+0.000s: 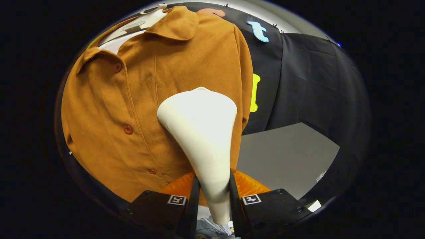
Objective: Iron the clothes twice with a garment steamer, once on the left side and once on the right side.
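Note:
A brown button-up shirt [132,99] hangs on a white hanger [146,18], its collar at the top and several buttons running down the placket. My gripper [214,192] is shut on the neck of a white garment steamer [202,132], both fingers pressing on its narrow handle. The steamer's wide head rests against the shirt's right front panel, just right of the button line and about mid-height. Its steam face is turned toward the fabric and hidden from me.
The black cloth wall [308,89] stands behind and to the right of the shirt. A grey floor or table surface [282,159] spreads beyond the fingers on the right. Cables and white objects [215,229] lie below the steamer handle.

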`<state>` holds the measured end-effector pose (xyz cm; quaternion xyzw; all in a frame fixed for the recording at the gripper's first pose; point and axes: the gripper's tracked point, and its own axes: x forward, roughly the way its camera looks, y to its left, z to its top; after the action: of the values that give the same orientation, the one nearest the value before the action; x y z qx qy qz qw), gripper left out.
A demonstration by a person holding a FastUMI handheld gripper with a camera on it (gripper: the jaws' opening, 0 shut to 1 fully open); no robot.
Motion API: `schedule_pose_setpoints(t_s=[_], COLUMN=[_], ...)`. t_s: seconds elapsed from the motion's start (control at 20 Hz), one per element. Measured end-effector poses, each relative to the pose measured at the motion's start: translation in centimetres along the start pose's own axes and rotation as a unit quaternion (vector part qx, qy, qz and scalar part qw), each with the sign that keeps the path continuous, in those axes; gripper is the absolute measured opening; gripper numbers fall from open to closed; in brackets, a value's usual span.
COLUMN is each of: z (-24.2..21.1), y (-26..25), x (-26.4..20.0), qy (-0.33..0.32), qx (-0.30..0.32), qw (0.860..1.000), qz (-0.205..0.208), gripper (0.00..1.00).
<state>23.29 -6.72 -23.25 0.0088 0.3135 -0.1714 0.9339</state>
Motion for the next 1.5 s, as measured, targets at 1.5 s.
schedule_pose_setpoints(t_s=[1.5], z=[0.9], y=[5.5], x=[-10.1], qy=[-0.047], qx=[0.004], qw=[0.996], qz=[0.073], gripper=[0.46])
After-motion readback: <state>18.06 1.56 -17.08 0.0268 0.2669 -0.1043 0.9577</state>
